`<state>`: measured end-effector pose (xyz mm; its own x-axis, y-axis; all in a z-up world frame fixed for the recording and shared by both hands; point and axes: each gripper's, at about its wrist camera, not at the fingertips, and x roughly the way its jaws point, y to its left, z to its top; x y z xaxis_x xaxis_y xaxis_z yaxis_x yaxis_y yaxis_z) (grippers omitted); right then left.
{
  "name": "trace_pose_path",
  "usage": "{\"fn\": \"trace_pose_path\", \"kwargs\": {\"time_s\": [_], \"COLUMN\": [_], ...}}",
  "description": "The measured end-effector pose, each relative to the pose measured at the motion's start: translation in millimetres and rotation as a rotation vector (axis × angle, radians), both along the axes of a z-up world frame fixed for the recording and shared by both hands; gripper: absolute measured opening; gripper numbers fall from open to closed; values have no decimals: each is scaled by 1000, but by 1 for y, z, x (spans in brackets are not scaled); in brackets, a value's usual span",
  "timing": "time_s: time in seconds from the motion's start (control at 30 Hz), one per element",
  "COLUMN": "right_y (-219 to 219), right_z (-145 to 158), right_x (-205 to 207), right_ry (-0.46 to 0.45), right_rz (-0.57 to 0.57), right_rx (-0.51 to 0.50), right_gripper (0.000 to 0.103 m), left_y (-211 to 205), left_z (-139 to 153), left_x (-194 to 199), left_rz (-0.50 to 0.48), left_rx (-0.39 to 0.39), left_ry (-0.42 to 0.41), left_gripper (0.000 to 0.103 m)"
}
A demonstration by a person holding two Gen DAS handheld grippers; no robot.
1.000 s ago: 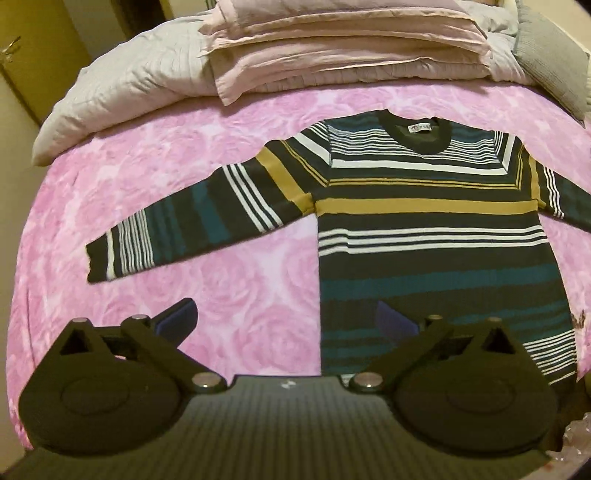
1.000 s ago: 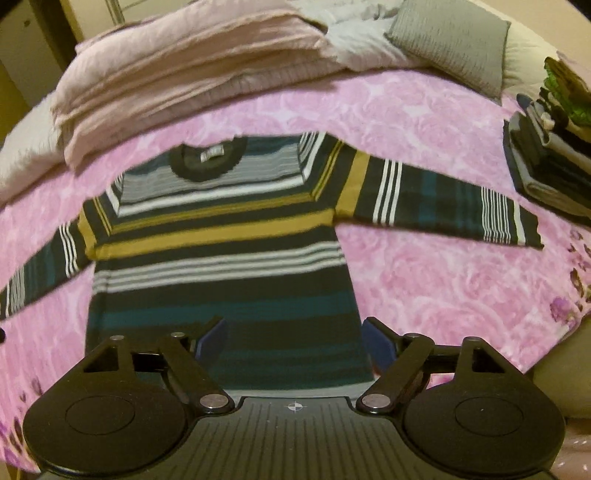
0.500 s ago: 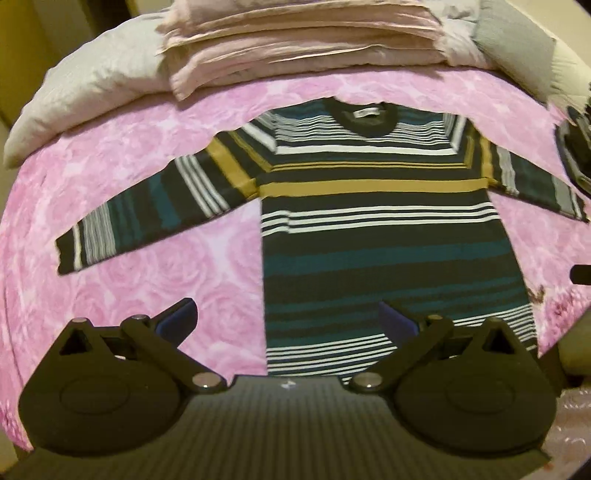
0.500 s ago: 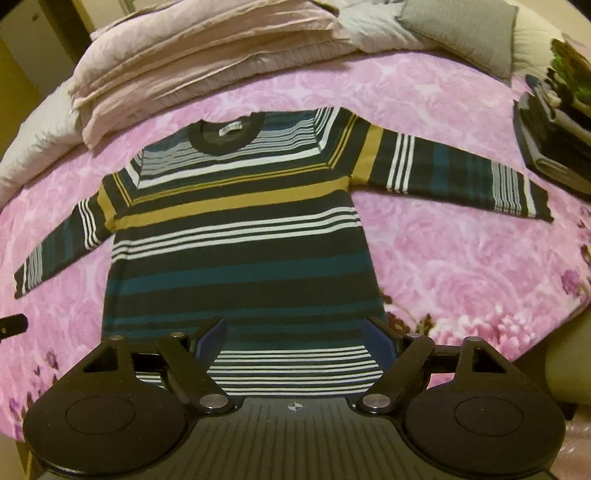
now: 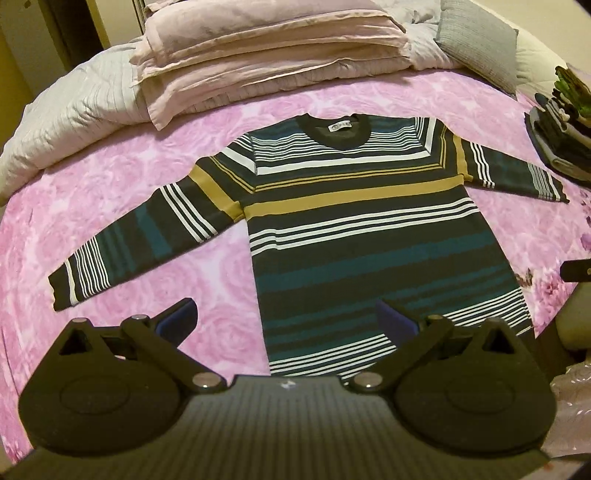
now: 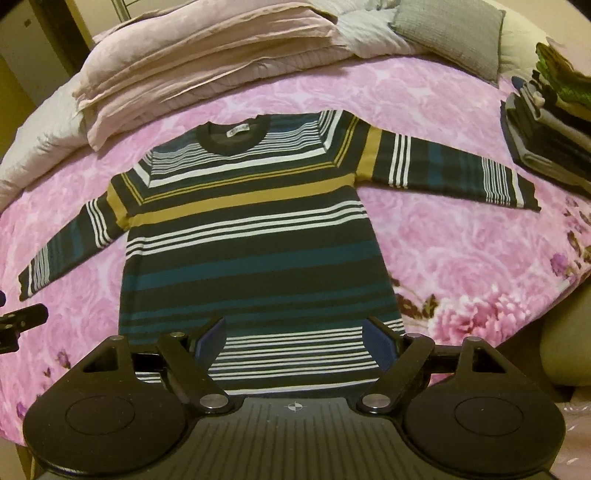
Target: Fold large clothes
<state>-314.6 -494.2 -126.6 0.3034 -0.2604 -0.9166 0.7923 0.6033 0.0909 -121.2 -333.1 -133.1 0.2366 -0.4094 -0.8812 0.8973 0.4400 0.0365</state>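
A dark striped sweater [image 5: 354,229] with teal, white and mustard bands lies flat on the pink floral bedspread [image 5: 110,192], collar away from me and both sleeves spread out. The same sweater [image 6: 251,236] fills the middle of the right wrist view. My left gripper [image 5: 286,317] hovers open above the hem's left corner, nothing between its blue pads. My right gripper [image 6: 293,336] hangs open over the hem [image 6: 291,354], also holding nothing. The tip of the right gripper [image 5: 576,267] shows at the left wrist view's right edge, and the left gripper [image 6: 22,321] at the other view's left edge.
Folded pale pink quilts [image 5: 266,51] and a grey duvet [image 5: 62,122] are piled at the head of the bed, with a grey pillow [image 6: 447,33] beside them. A stack of folded clothes [image 6: 546,140] sits at the right edge. Pink bedspread shows on both sides of the sweater.
Both grippers have pulled back and risen from the sweater, so the whole garment and its hem now show. The sweater itself has not moved; both grippers stay open.
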Motion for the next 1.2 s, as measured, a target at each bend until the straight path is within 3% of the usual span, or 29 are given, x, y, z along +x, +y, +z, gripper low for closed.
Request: {"fn": "trace_pose_path", "kwargs": {"time_s": [0.67, 1.2], "right_y": [20, 10], "right_z": [0, -12], "right_x": [24, 27], "right_ry": [9, 17], "right_rz": [77, 108], "right_rx": [-7, 30], "right_gripper": [78, 78], "left_y": [9, 0], "left_z": [2, -3], "left_x": [-3, -10], "left_rz": [-25, -5], "left_rx": [-5, 21], "left_ry": [-4, 1], "left_gripper": [102, 102]}}
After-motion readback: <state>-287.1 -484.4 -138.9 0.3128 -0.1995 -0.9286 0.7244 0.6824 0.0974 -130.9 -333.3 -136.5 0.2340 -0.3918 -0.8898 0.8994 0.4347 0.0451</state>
